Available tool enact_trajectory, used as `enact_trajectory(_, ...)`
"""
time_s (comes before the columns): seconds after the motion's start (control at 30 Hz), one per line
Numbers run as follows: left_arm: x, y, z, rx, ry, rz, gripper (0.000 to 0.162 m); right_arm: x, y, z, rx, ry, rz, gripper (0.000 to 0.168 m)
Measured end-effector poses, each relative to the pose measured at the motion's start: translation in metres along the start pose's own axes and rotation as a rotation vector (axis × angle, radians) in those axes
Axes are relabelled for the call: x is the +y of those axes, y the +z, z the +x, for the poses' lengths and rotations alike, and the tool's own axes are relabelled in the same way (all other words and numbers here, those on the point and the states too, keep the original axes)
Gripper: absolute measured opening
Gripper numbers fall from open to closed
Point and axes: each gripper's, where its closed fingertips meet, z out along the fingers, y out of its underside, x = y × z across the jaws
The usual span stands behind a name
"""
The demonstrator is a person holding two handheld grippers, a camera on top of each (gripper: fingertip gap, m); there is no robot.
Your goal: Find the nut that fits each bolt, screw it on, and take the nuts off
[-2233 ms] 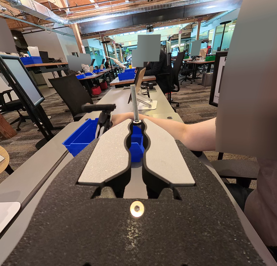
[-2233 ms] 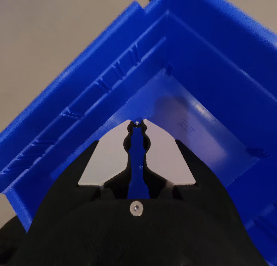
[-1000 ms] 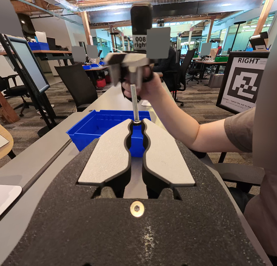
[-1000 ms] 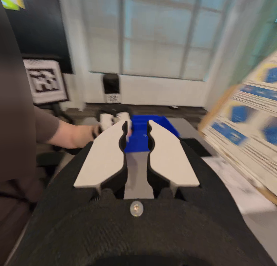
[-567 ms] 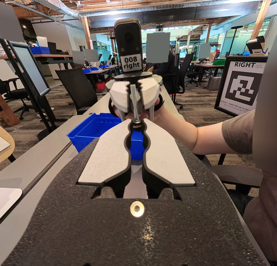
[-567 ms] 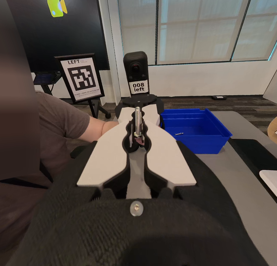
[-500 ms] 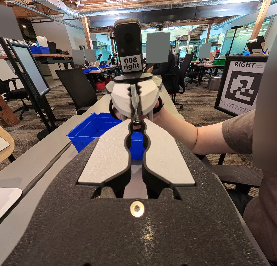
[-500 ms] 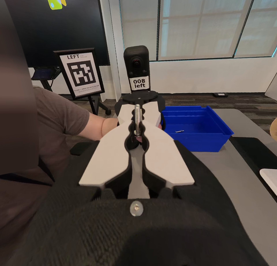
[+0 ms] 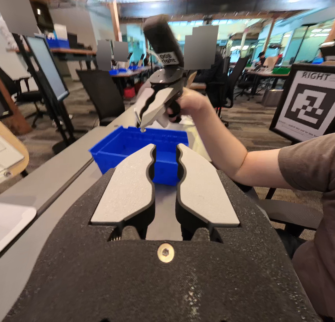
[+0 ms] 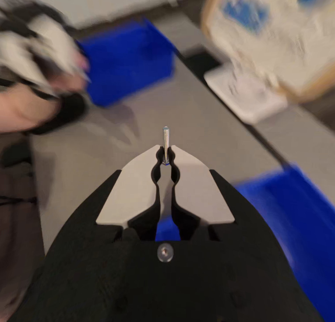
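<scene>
Nearest in my left wrist view, the left gripper [image 9: 165, 150] now stands with its jaws parted and nothing between them; half a second ago its tips closed on the lower end of the bolt, so I have released it. In my right wrist view, the right gripper [image 10: 165, 147] is clamped on the bolt [image 10: 165, 142], whose hex head sits in the notch between the pads while the threaded shank projects forward past the tips. The hand-over is therefore complete: the bolt has passed wholly to the right tool, and I judge the step that follows to be either fetching a nut or setting the bolt down. Farther off in the left view, the right gripper tilts down over the blue bin [image 9: 139, 148] on the grey table [image 9: 54, 169], with the bolt's end just above the bin's far rim. I see no nut on the shank, though blur makes this uncertain. A second blue bin [image 10: 290, 204] shows at the lower right of the right view, cut off by the frame edge. The right view is heavily smeared by motion, so the far bin's contents and the pale items on the table beyond cannot be made out.
</scene>
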Motion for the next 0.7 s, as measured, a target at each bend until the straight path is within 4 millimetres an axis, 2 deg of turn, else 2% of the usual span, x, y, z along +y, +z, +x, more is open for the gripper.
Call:
enact_trajectory(0.07,0.004,0.000,0.000,0.007,-0.017,-0.033,0.020,0.065,-0.019,0.058,0.214,0.206,-0.242,0.006)
enact_trajectory(0.13,0.007,0.000,0.000,0.012,-0.025,-0.064,0.019,0.128,-0.038,0.105,0.410,0.420,-0.458,0.006)
enact_trajectory(0.2,0.009,0.000,0.000,0.008,-0.017,-0.082,0.020,0.182,-0.049,0.130,0.509,0.558,-0.656,0.007)
enact_trajectory(0.23,0.009,0.000,0.000,0.008,-0.011,-0.087,0.019,0.199,-0.048,0.135,0.508,0.598,-0.717,0.007)
enact_trajectory(0.33,0.011,-0.001,0.002,0.008,0.010,-0.107,0.019,0.228,-0.039,0.145,0.486,0.666,-0.783,0.007)
enact_trajectory(0.43,0.011,-0.001,0.002,0.004,0.024,-0.117,0.019,0.244,-0.035,0.149,0.479,0.706,-0.825,0.007)
enact_trajectory(0.7,0.013,0.001,0.006,0.045,-0.016,-0.121,0.019,0.255,-0.024,0.158,0.456,0.728,-0.809,0.007)
